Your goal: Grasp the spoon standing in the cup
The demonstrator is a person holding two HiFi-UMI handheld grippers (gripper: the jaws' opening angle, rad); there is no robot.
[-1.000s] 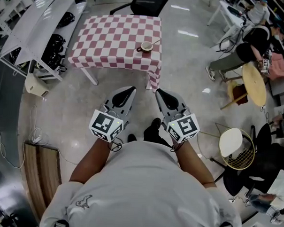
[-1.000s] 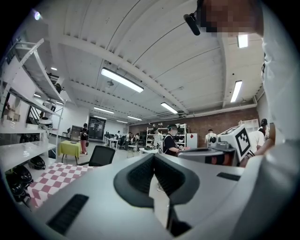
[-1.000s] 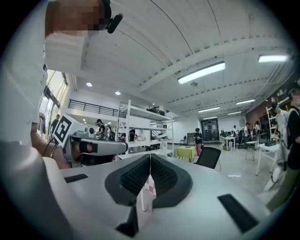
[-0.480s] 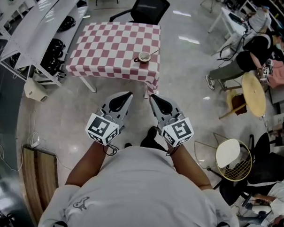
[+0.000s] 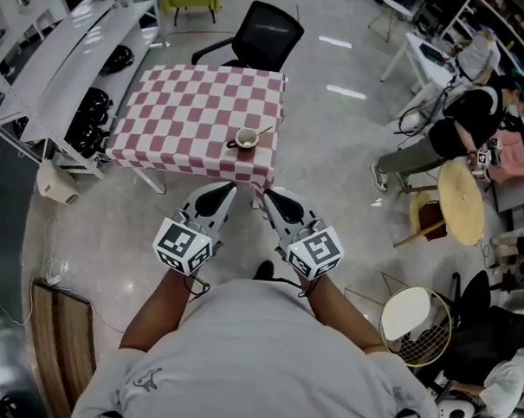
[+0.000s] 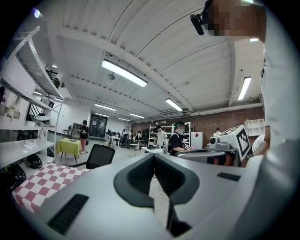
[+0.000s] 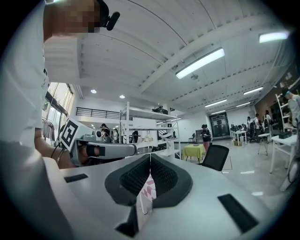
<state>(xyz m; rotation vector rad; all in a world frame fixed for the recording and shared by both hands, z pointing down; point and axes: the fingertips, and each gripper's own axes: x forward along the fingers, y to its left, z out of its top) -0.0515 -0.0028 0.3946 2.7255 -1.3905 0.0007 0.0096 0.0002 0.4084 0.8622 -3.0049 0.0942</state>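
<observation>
The cup (image 5: 245,140) sits near the front right corner of the checked worktop (image 5: 180,105). The spoon (image 5: 263,131) stands in it, handle leaning right. The left tongs (image 5: 221,190) and right tongs (image 5: 271,195) are each pressed together, pinching nothing. They are held side by side, short of the worktop's edge and apart from the cup.

A shiny grey floor (image 5: 333,164) is reflecting the lamps. A small table under a red-and-white checked cloth (image 5: 179,114) is standing on it, with 1 black office chair (image 5: 265,35) sitting just behind. Long white metal shelves (image 5: 70,48) are running along the left side. A round tan tabletop (image 5: 464,176) is standing at the right. Long white strip lights (image 6: 124,72) are glowing on the white ribbed ceiling (image 6: 154,33). A red brick wall (image 6: 220,121) is showing far off. A table with a yellow-green cloth (image 6: 69,146) is standing near a dark doorway (image 6: 98,126).
</observation>
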